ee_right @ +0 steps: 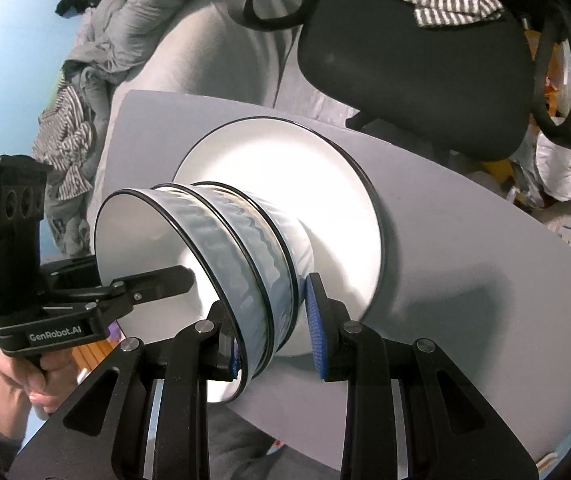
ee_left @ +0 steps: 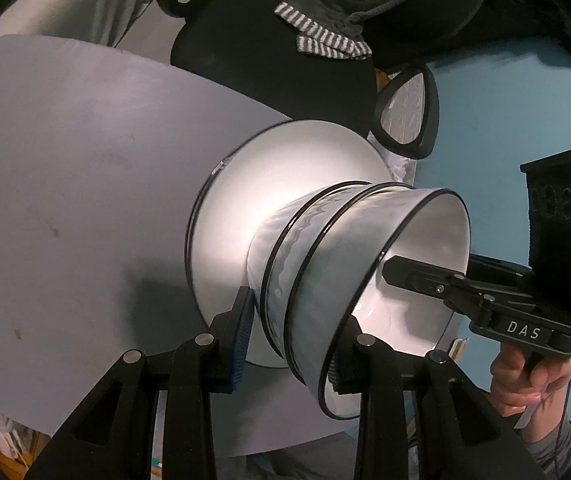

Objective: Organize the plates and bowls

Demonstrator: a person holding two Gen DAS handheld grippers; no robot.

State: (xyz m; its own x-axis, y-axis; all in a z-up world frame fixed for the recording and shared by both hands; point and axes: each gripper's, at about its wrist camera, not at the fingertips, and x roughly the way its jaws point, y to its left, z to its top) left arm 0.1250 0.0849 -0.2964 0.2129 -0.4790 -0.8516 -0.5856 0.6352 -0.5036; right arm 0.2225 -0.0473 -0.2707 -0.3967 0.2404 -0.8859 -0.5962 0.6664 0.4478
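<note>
Three nested white bowls with black rims [ee_left: 325,280] [ee_right: 229,264] sit on a white black-rimmed plate [ee_left: 269,184] [ee_right: 285,160] on the grey table [ee_left: 65,180] [ee_right: 465,280]. My left gripper [ee_left: 291,340] straddles the wall of the bowl stack, one finger inside the top bowl, one outside; its pads do not visibly press the wall. My right gripper [ee_right: 275,336] straddles the opposite wall the same way. Each gripper shows in the other's view: the right one [ee_left: 425,276] and the left one [ee_right: 153,280] each reach a finger into the top bowl.
A black office chair [ee_left: 277,52] [ee_right: 413,60] with a striped cloth [ee_left: 325,38] [ee_right: 445,4] stands behind the table. Grey bedding and clothes [ee_right: 133,32] lie at the back left. The table edge [ee_right: 365,440] runs close below the bowls.
</note>
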